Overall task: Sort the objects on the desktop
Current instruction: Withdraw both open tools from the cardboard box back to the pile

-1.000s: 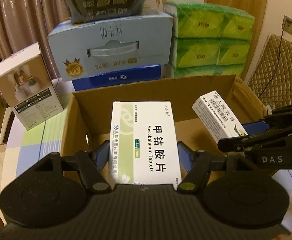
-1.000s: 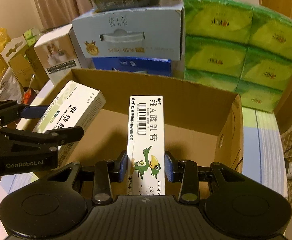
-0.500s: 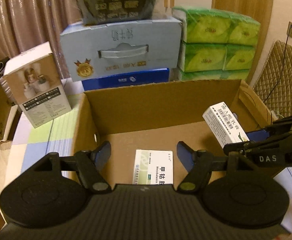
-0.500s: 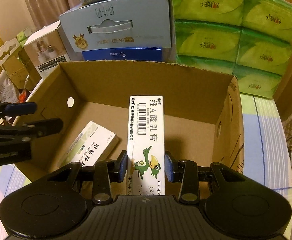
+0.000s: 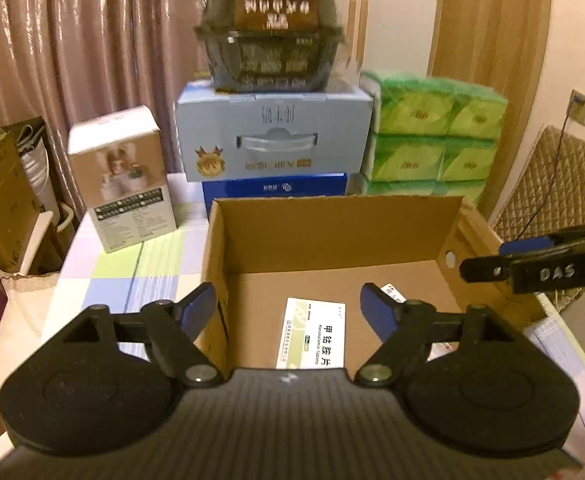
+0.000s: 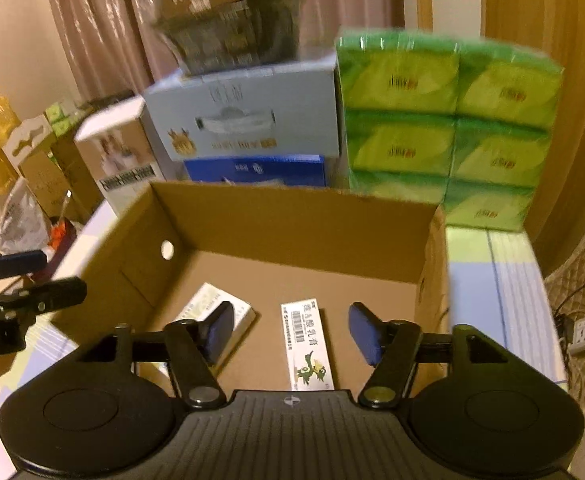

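Note:
An open cardboard box (image 5: 332, 204) (image 6: 292, 232) stands on the table in front of both grippers. Inside it, a white and green tablet box (image 5: 314, 334) (image 6: 198, 306) lies flat on the floor. A narrow white cream box with a green bird (image 6: 308, 344) lies flat beside it; in the left wrist view only its corner (image 5: 392, 292) shows. My left gripper (image 5: 288, 308) (image 6: 56, 276) hovers above the box, its jaws opening, nothing between them. My right gripper (image 6: 292, 332) (image 5: 488, 258) is also above the box, its jaws opening, clear of the cream box below.
Behind the cardboard box a light blue carton (image 5: 272, 140) rests on a dark blue box (image 5: 276, 188), with a dark package (image 5: 272, 48) on top. Green tissue packs (image 5: 432, 140) stand to the right, a white product box (image 5: 124, 176) to the left. A woven chair (image 5: 552, 184) is at the far right.
The left gripper let go of the tablet box, which now lies in the cardboard box. The right gripper opened and the cream box dropped flat. Both grippers rose and drew back.

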Demonstrator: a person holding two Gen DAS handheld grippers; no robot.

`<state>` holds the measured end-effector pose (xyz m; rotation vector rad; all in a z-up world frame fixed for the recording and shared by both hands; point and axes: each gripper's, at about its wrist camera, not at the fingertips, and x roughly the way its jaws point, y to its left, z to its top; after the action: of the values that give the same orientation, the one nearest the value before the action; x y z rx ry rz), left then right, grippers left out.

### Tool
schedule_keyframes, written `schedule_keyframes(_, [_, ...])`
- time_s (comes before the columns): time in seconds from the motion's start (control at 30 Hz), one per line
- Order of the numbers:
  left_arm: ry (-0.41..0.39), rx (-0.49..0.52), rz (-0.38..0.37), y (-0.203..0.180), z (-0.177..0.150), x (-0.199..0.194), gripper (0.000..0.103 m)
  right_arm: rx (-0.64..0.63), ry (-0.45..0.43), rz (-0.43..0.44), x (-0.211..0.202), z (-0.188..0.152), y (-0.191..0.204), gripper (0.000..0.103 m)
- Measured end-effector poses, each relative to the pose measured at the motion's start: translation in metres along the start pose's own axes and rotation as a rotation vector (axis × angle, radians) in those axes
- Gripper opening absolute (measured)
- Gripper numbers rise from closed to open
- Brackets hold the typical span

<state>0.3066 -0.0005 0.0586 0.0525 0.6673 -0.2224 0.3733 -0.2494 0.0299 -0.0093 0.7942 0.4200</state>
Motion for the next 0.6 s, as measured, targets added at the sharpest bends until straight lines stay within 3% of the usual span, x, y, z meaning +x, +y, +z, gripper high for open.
schedule_keyframes(0.3, [-0.041, -0.051, 0.017, 0.004, -0.041, -0.089, 0.097, -0.068, -0.059, 0.048, -0.083, -0.045, 0.037, 0.089])
schedule_keyframes(0.6, [0.031, -0.135, 0.030, 0.000, -0.105, -0.144, 0.102, -0.020, -0.018, 0.048, -0.125, -0.115, 0.043, 0.098])
